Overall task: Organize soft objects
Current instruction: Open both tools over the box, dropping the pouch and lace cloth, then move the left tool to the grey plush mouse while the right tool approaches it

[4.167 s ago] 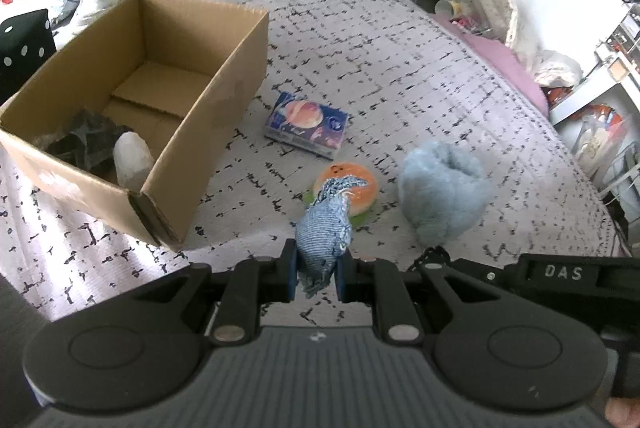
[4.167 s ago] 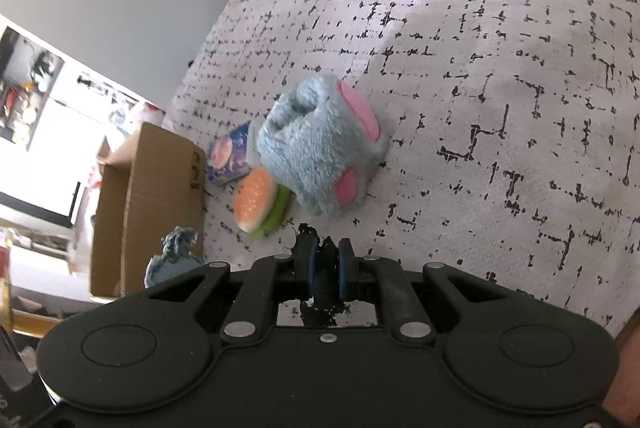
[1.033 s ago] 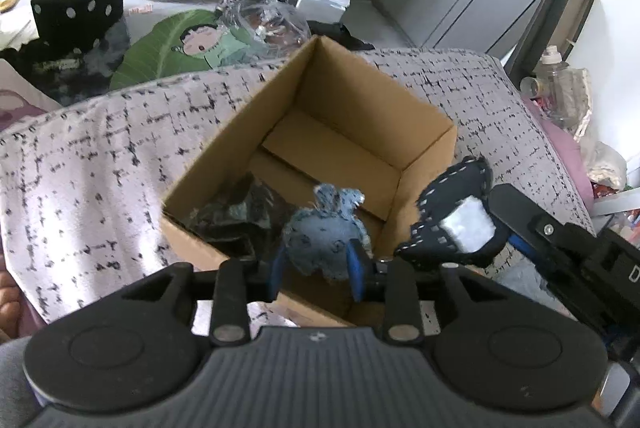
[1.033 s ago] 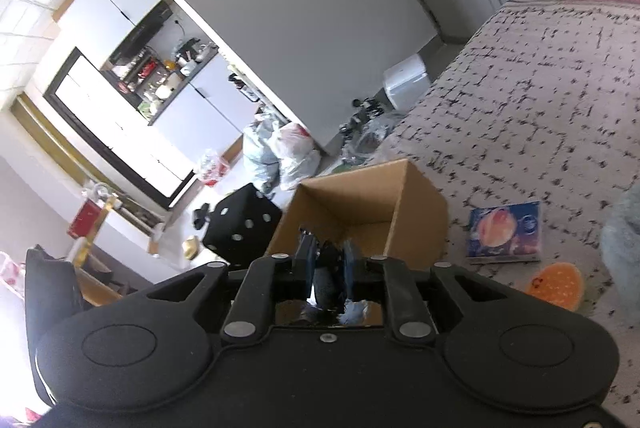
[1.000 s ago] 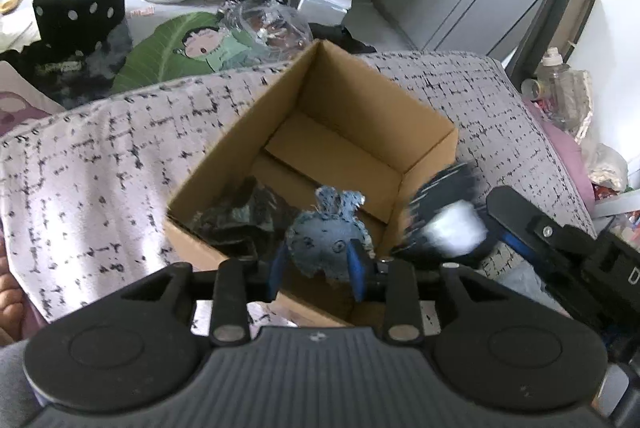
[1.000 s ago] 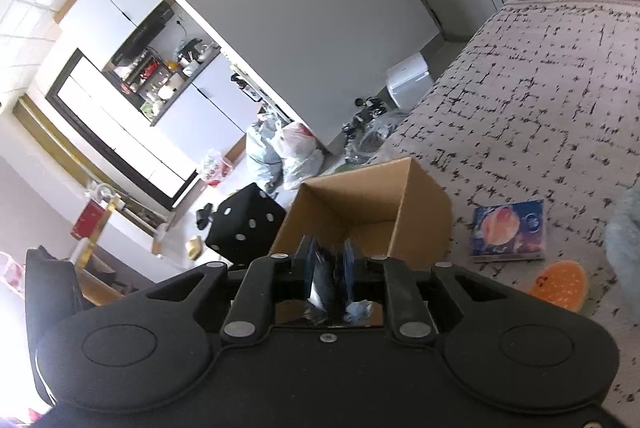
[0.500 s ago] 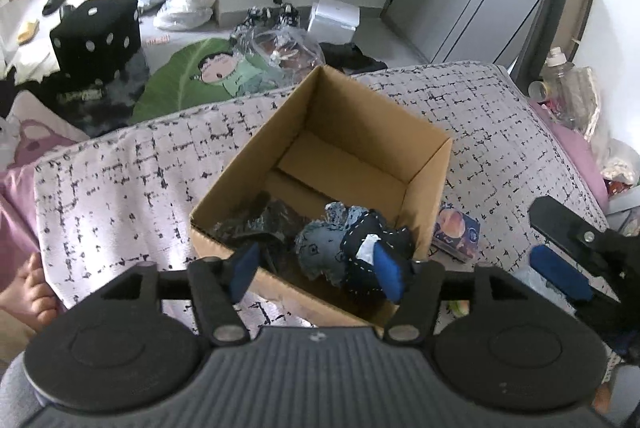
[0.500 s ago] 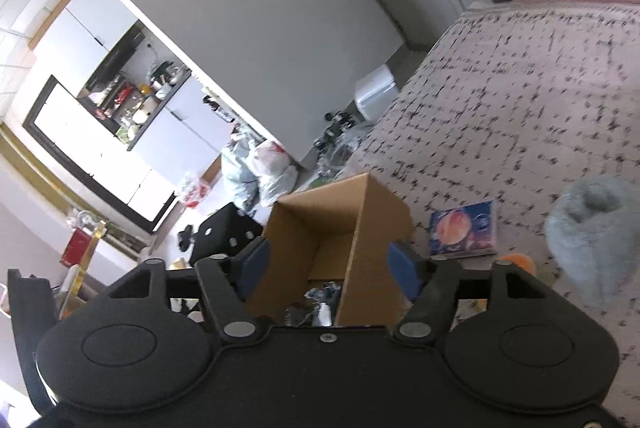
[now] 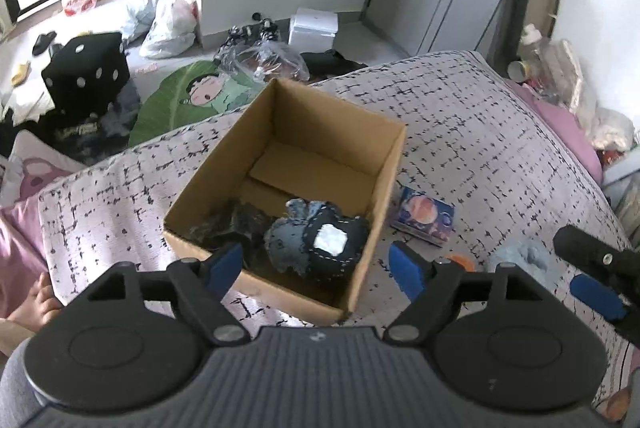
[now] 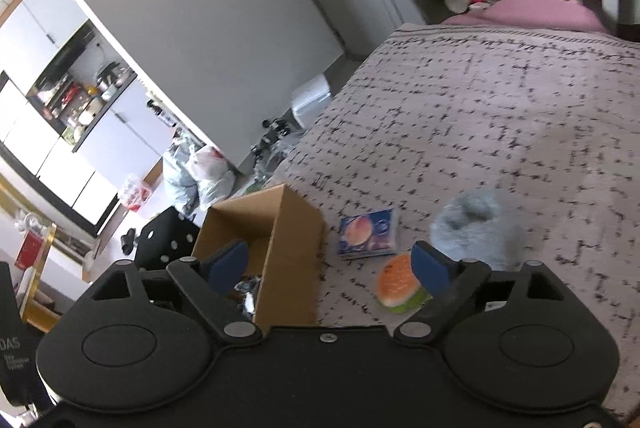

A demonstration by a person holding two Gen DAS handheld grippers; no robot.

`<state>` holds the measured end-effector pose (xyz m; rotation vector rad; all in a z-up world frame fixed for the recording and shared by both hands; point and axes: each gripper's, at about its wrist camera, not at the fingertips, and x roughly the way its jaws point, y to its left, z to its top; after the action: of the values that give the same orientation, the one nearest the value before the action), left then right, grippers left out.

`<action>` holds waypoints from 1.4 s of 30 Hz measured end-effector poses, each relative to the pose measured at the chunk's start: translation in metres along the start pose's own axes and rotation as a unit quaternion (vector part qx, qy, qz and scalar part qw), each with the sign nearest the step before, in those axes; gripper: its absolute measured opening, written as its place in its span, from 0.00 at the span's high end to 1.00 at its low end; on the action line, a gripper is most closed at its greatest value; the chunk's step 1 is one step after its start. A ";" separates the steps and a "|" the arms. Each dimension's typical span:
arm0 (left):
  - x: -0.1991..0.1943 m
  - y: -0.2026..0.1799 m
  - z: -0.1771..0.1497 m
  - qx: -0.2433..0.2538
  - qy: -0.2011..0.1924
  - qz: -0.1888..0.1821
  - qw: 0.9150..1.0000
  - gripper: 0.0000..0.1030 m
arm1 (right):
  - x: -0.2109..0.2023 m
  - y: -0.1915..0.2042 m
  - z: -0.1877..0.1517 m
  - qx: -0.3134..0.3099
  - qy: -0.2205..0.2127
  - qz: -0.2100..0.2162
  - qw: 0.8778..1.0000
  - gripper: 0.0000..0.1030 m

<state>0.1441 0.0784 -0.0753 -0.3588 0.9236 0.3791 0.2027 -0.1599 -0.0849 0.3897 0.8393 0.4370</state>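
Note:
A cardboard box (image 9: 384, 180) stands open on the bed. Inside lie a blue denim soft toy (image 9: 286, 244), a dark toy with a white patch (image 9: 334, 242) and dark fabric (image 9: 224, 224). My left gripper (image 9: 316, 264) is open and empty above the box's near edge. My right gripper (image 10: 330, 262) is open and empty, above the bed right of the box (image 10: 292, 240); one of its fingers (image 9: 592, 296) shows in the left wrist view. A grey plush (image 10: 476, 232), a burger toy (image 10: 396, 286) and a small printed pack (image 10: 368, 234) lie on the bed.
The bed has a pale cover with black dashes (image 9: 480, 148). On the floor beyond are a black dice cushion (image 9: 86, 68), plastic bags (image 9: 164, 24) and a green mat (image 9: 188, 96). A bare foot (image 9: 36, 304) is at the left.
Both grippers opened and dropped the denim toy and the dark toy into the box. Both have since pulled back and up from the box.

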 end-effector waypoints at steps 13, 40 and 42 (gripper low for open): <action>-0.020 -0.047 -0.009 0.047 -0.021 -0.002 0.999 0.04 | -0.024 -0.027 0.012 0.012 -0.002 -0.040 0.999 0.00; -0.032 -0.127 -0.019 0.079 -0.007 -0.028 0.996 0.00 | -0.048 -0.115 0.042 0.088 0.023 -0.004 0.996 0.00; -0.031 -0.130 -0.020 0.077 -0.010 -0.027 0.997 0.00 | -0.045 -0.121 0.042 0.105 0.025 0.000 0.994 0.00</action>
<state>0.1738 -0.0492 -0.0433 -0.2379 0.9147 0.2589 0.2347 -0.2922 -0.0911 0.5743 0.9377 0.3620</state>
